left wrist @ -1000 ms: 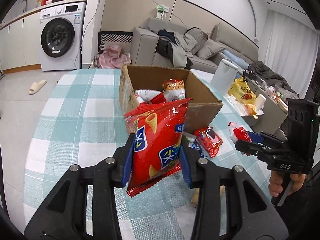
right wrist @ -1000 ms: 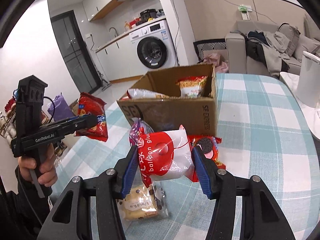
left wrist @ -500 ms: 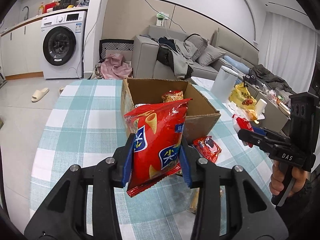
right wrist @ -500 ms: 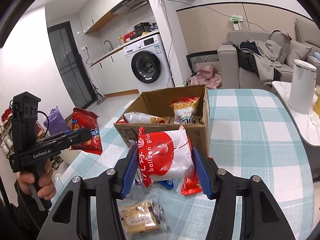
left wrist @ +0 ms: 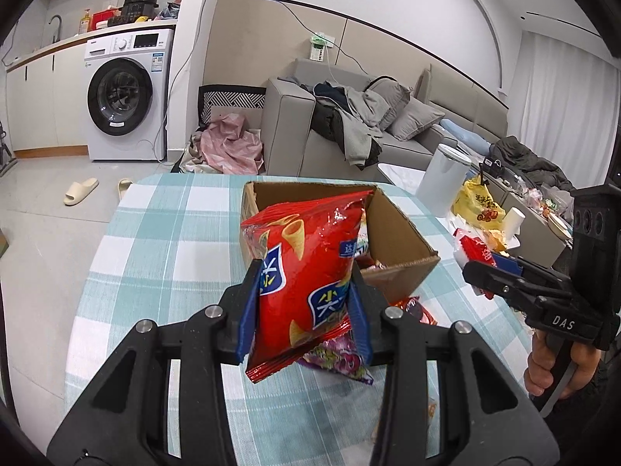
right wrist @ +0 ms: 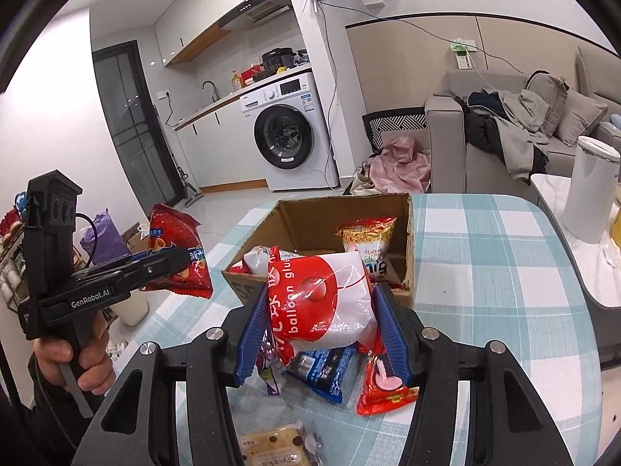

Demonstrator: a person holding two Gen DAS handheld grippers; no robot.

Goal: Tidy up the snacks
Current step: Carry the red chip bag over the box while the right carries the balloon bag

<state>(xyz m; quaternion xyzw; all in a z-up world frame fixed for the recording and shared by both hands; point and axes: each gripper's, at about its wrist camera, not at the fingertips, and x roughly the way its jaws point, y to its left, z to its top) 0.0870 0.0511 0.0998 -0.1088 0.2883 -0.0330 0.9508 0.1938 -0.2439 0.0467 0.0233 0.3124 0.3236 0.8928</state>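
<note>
My left gripper (left wrist: 302, 310) is shut on a red chip bag (left wrist: 306, 272) and holds it in the air in front of the open cardboard box (left wrist: 403, 240). My right gripper (right wrist: 322, 330) is shut on a red and white gum bag (right wrist: 322, 303), also raised before the box (right wrist: 322, 213). The box holds a noodle packet (right wrist: 368, 237) and other snacks. Each gripper shows in the other view: the left gripper (right wrist: 182, 260) with the chip bag (right wrist: 178, 248), and the right gripper (left wrist: 481, 275).
Loose snacks lie on the checked tablecloth (right wrist: 485, 310): a blue packet (right wrist: 326, 369), a red packet (right wrist: 384, 388), a purple packet (left wrist: 341, 357) and a cookie pack (right wrist: 271, 446). A white canister (right wrist: 590, 190) stands on a side table at the right.
Both grippers have risen and tilted back with their bags still held. The box now sits lower and farther in both views.
</note>
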